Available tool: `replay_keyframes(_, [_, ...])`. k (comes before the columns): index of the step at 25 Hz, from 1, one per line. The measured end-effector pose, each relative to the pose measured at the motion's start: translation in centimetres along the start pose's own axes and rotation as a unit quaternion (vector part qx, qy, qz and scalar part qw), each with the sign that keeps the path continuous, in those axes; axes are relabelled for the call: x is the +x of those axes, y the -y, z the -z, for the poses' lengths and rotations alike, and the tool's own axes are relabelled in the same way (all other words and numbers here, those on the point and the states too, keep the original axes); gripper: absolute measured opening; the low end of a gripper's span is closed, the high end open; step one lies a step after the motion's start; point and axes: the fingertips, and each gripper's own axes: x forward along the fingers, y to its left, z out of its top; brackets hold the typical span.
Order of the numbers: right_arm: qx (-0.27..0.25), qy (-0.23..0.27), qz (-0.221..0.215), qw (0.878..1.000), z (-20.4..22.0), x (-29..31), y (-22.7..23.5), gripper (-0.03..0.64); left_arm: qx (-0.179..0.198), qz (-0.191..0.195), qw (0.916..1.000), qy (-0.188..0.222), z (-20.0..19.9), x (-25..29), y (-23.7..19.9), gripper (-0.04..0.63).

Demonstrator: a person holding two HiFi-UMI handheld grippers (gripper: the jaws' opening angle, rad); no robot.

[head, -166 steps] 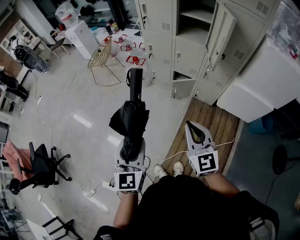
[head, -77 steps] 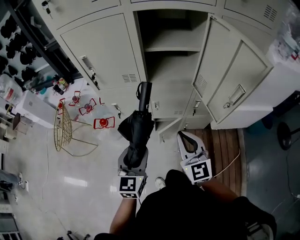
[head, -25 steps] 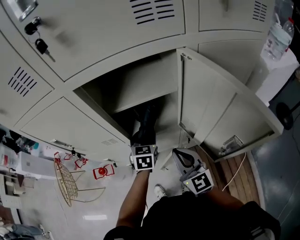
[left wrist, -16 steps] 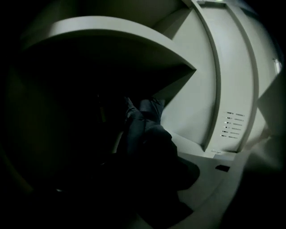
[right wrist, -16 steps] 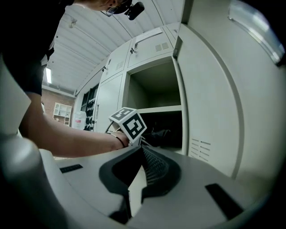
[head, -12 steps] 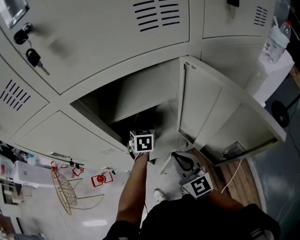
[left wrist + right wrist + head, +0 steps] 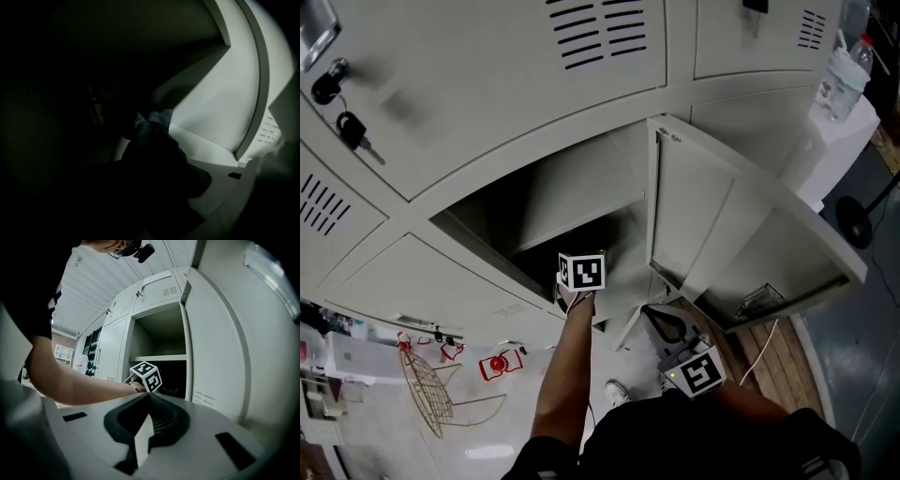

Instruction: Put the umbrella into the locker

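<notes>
Both grippers have parted company in their work: the left gripper [image 7: 581,271] is pushed deep into the open locker [image 7: 609,187], the arm stretched out behind it, while the right gripper [image 7: 661,319] hangs idle low by the person's body, its jaws clenched on nothing, pads meeting at the tips.

A few seconds ago the umbrella stood upright in the left gripper out in the room, in plain sight from the head view. Now that view shows none of it; only the marker cube pokes out at the mouth of the compartment. The left gripper view finds the umbrella [image 7: 152,140] instead: a dark folded bulk inside the locker, its far end down on the pale locker floor [image 7: 206,150], just beside the side wall. The bulk fills the space where the jaws sit, so I judge them clamped on it, though the view is very dark.

The door [image 7: 712,234] stands wide open to the right, clear of the arm. My reading is that the carrying is done and the umbrella is in; what seems left is letting go and drawing the left gripper back out without dragging the fabric along.
</notes>
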Motion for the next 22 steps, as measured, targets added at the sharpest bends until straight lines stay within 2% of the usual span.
replay_keyframes(3, [-0.005, 0.002, 0.004, 1.0, -0.1, -0.2, 0.2, -0.002, 0.004, -0.005, 1.0, -0.007, 0.1, 0.2, -0.1, 0.261])
replay_keyframes(6, [-0.019, 0.006, 0.005, 1.0, -0.3, -0.4, 0.2, -0.002, 0.002, -0.005, 1.0, 0.0, -0.3, 0.1, -0.4, 0.367])
replay_keyframes(9, [-0.017, 0.012, 0.009, 1.0, -0.5, -0.5, 0.2, -0.002, 0.002, 0.0, 0.9998, 0.02, -0.8, -0.9, -0.3, 0.433])
replay_keyframes(11, [-0.021, 0.013, 0.013, 1.0, -0.7, -0.6, 0.4, -0.002, 0.021, 0.003, 0.9992, 0.035, -1.4, -2.3, 0.4, 0.459])
replay_keyframes(14, [-0.013, 0.019, 0.017, 1.0, -1.0, -0.8, 0.3, -0.002, 0.045, 0.016, 0.9971, 0.059, -2.1, -5.1, 1.7, 0.455])
replay_keyframes(22, [-0.01, 0.029, 0.028, 0.999, -2.3, -0.4, 0.2, -0.002, 0.041, 0.036, 0.99, 0.13, -2.5, -12.4, 2.9, 0.437])
